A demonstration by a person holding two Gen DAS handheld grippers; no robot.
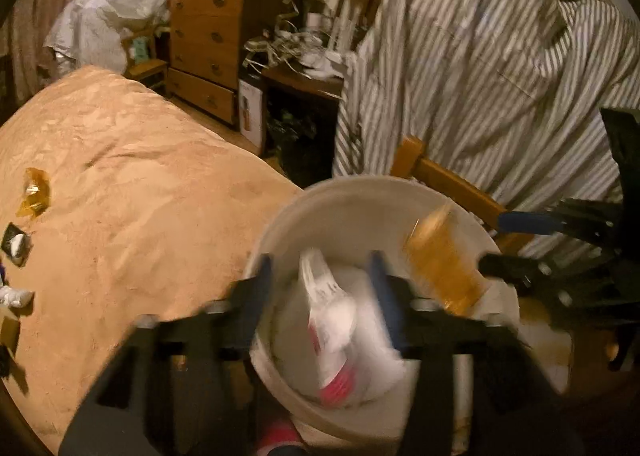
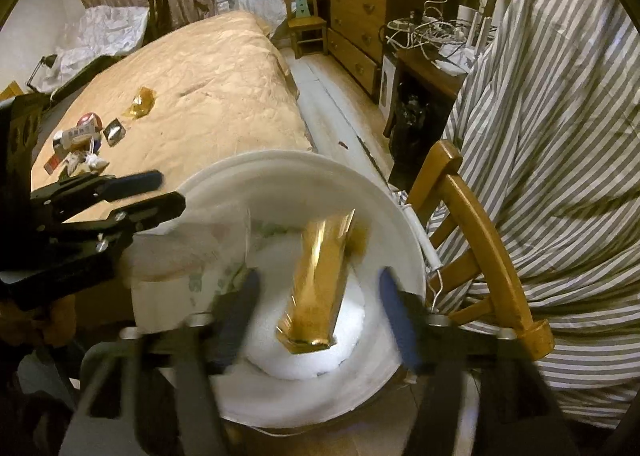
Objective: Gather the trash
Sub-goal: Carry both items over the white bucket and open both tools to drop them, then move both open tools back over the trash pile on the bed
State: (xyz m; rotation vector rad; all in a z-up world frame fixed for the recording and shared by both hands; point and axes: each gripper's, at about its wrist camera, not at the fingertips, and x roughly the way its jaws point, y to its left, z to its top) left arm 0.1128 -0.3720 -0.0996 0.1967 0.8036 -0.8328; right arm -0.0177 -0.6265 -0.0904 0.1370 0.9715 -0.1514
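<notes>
Left gripper (image 1: 324, 276), right gripper (image 2: 316, 284) — jaws apart, tilted down.

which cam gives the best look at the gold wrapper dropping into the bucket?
Right wrist. The gold wrapper sits centred between the open jaws of the right gripper, untouched, over the white bucket, fairly sharp. Left wrist shows it off to the right, smeared by blur, near the bucket wall.

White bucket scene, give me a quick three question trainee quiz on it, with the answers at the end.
1. True or false: the right gripper is clamped on the gold wrapper.
2. What is between the left gripper fingers: A white packet, B spoon, C sock?
3. Where does the remaining trash lie?

Key: 1 false, its jaws stand apart from the wrapper over the white bucket. 2 A. 3 On the bedspread.
</notes>
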